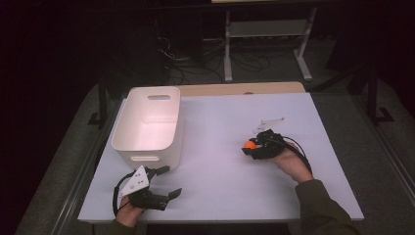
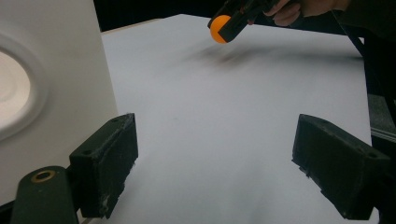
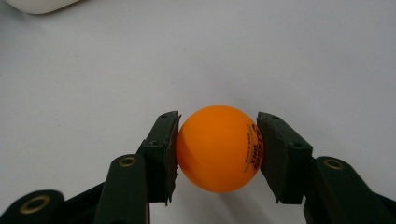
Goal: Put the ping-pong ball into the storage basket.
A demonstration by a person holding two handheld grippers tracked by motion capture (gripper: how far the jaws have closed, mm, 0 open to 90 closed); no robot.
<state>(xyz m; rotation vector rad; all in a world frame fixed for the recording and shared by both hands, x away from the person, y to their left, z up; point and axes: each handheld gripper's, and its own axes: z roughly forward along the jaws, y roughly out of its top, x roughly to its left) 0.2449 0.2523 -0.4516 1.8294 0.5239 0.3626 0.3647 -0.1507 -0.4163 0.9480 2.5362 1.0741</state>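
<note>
An orange ball (image 3: pixel 218 148) with small print on its side sits between the two black pads of my right gripper (image 3: pixel 217 151), which is shut on it just above the white table. In the high view that right gripper (image 1: pixel 252 148) is right of the table's middle with the ball (image 1: pixel 250 145) at its tip. The ball (image 2: pixel 218 29) also appears far off in the left gripper view, clamped in the right gripper (image 2: pixel 224 29). My left gripper (image 1: pixel 169 182) rests near the front left edge, open, with bare table between its jaws (image 2: pixel 215 163).
A white plastic bin (image 1: pixel 149 125) with handle cut-outs stands at the left of the white table top (image 1: pixel 235 171), just beyond my left gripper; its wall (image 2: pixel 51 84) is close at the left in the left gripper view. Dark floor, cables and a stand lie beyond.
</note>
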